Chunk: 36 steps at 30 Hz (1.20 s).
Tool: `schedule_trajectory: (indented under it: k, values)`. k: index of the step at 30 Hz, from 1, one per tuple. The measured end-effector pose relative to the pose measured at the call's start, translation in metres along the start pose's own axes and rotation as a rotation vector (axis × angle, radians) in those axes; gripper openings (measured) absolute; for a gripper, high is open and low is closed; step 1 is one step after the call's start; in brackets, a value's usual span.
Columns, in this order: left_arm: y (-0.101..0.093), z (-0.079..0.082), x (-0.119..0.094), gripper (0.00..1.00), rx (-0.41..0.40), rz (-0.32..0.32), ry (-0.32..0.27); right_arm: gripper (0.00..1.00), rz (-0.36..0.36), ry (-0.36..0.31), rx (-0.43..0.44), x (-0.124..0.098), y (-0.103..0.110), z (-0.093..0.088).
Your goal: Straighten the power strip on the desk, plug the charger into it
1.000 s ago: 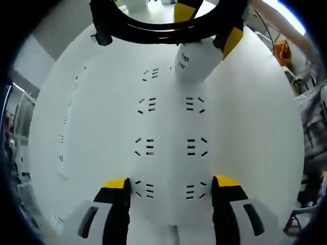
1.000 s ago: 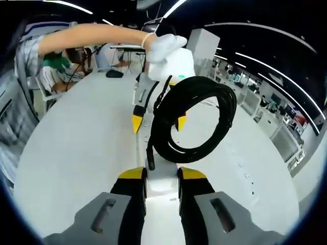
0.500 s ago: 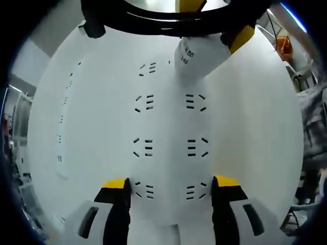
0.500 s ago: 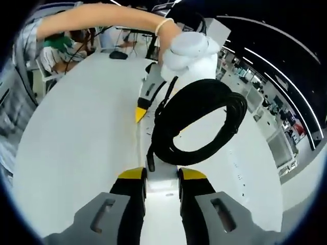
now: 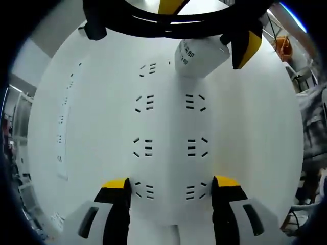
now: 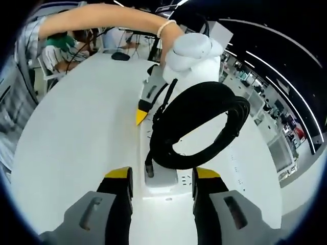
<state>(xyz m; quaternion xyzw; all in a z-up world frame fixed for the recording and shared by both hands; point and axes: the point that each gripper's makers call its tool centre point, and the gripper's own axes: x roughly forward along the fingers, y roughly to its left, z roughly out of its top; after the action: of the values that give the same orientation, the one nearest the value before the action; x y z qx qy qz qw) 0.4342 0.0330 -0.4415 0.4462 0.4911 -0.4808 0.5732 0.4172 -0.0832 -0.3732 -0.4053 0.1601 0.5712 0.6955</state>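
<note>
Two rows of sockets run up the white power strip (image 5: 168, 132) that I see in my left gripper view, and it lies flat on the white desk (image 5: 265, 132) with its near end between the jaws of my left gripper (image 5: 171, 190). Those jaws stand wide, one at each long edge of the strip, and I cannot tell whether they touch it. At the far end the white charger (image 5: 196, 53) sits on a socket, with its coiled black cable (image 5: 168, 23) above it.

From my right gripper view, the charger (image 6: 162, 176) sits on the strip just ahead of my right gripper (image 6: 162, 178), whose jaws are spread apart with gaps either side of it. The cable coil (image 6: 199, 127) rises above, and a white-gloved hand (image 6: 191, 51) holds the other gripper beyond it.
</note>
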Motion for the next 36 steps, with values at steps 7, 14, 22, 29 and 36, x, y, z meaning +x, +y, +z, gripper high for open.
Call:
schedule_trajectory:
  k: [7,14,22,29,36]
  values:
    - [-0.001,0.001,0.000,0.64,0.000,-0.004,0.002,0.33,0.017,-0.005,-0.002,0.000,-0.006,0.005]
    - [0.004,0.000,0.000,0.64,0.003,-0.009,-0.002,0.23,0.071,0.028,-0.057,0.003,0.002,0.007]
    - [0.005,0.001,0.000,0.64,0.011,-0.011,-0.004,0.21,0.075,0.103,-0.063,0.002,0.000,0.003]
    - [0.004,0.001,0.000,0.63,0.031,-0.012,-0.002,0.21,0.119,0.132,0.022,0.004,-0.007,0.000]
    - [-0.002,0.003,0.001,0.63,0.042,-0.017,-0.020,0.21,0.174,0.219,0.029,0.008,-0.007,-0.003]
